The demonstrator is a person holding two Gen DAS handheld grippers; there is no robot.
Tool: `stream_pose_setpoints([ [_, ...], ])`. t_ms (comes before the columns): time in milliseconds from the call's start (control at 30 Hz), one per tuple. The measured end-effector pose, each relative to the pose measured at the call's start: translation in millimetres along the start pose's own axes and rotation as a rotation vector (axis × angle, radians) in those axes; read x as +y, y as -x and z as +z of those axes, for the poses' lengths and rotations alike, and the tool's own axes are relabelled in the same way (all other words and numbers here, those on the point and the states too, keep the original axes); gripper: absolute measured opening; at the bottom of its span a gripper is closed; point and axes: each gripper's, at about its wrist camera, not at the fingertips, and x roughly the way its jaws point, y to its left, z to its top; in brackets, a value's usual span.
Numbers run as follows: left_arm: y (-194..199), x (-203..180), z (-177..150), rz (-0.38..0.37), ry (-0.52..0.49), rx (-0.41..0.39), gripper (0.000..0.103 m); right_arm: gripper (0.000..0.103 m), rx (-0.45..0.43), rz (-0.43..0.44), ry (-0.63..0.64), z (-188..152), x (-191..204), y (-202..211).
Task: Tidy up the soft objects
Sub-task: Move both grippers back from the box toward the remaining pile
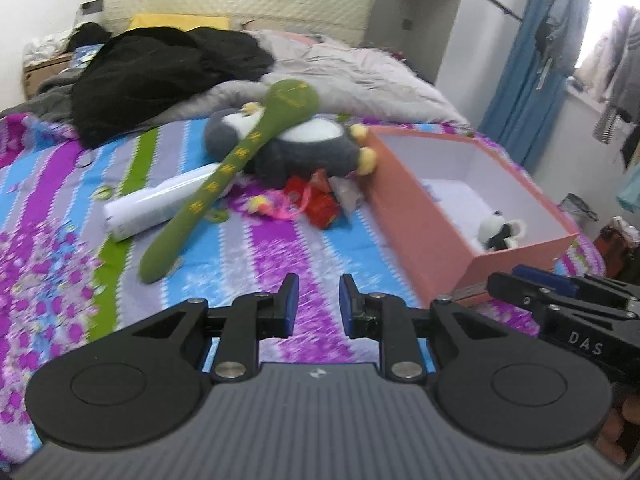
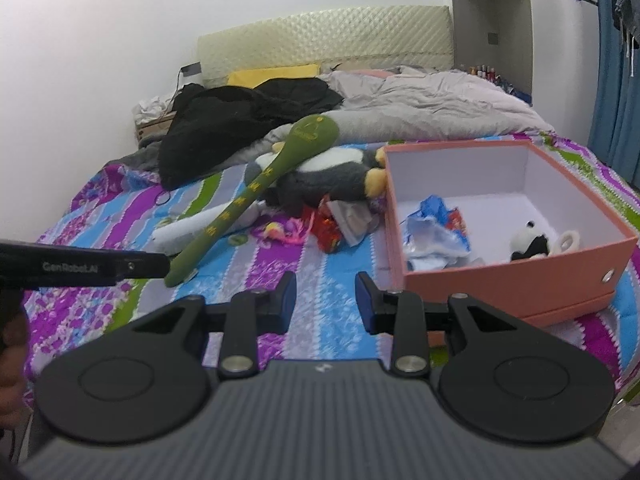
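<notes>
A long green plush snake [image 1: 236, 160] [image 2: 256, 192] lies across a grey and white penguin plush [image 1: 304, 148] [image 2: 332, 176] on the striped bedspread. A pink open box [image 1: 424, 236] [image 2: 520, 280] stands to the right and holds a small panda plush [image 1: 498, 234] [image 2: 530, 244] and a blue crumpled wrapper [image 2: 436, 228]. Red and pink soft bits [image 1: 316, 200] [image 2: 328, 228] lie beside the box. My left gripper [image 1: 319, 304] is open and empty above the bedspread, short of the snake's tail. My right gripper [image 2: 326, 300] is open and empty, left of the box's near corner.
A white roll [image 1: 160, 204] [image 2: 188, 232] lies under the snake. Black clothing [image 1: 160, 76] [image 2: 240, 124] and a grey quilt [image 1: 352, 72] [image 2: 420, 108] are heaped toward the headboard. A blue curtain [image 1: 532, 72] and hanging clothes are at the right.
</notes>
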Motion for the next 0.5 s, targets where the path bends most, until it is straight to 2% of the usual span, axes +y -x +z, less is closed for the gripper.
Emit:
stream_pose_setpoints([
  [233,1,37,-18,0.041,0.066,0.023,0.025,0.035,0.04,0.03,0.013,-12,21,-15],
  [500,-29,54,-17,0.064,0.077,0.046,0.025,0.035,0.062,0.011,0.014,-17,26,-45],
])
